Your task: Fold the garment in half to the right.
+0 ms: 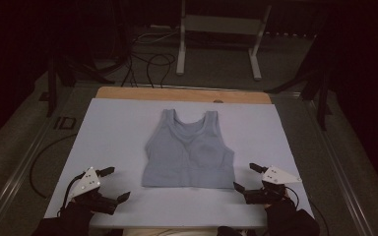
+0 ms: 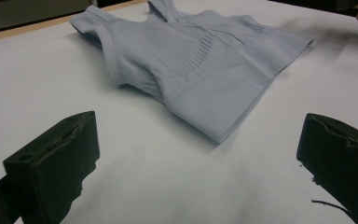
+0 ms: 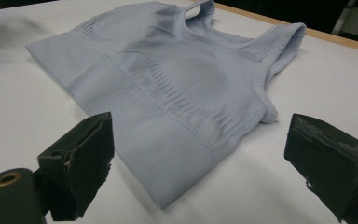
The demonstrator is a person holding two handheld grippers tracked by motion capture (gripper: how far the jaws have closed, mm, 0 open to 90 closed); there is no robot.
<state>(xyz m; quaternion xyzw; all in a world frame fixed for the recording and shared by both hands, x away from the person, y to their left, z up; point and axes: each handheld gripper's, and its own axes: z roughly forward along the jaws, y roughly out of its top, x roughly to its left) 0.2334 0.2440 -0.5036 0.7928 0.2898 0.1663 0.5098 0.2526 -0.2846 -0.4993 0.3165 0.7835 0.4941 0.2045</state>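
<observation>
You've got the left tool (image 1: 113, 184) and right tool (image 1: 246, 178) both released, flanking the hem corners of the crop top (image 1: 189, 152) lying flat mid-table (image 1: 118, 128), ready for a two-sided pickup.

my left gripper (image 1: 114, 184) and right gripper (image 1: 245, 177) sit low at the near edge, jaws spread wide, both empty, pointing inward.

1 crop top (image 1: 189, 152), 2 claws

Pale blue ribbed crop top (image 1: 189, 152) spread flat, table centre, straps far side.
</observation>
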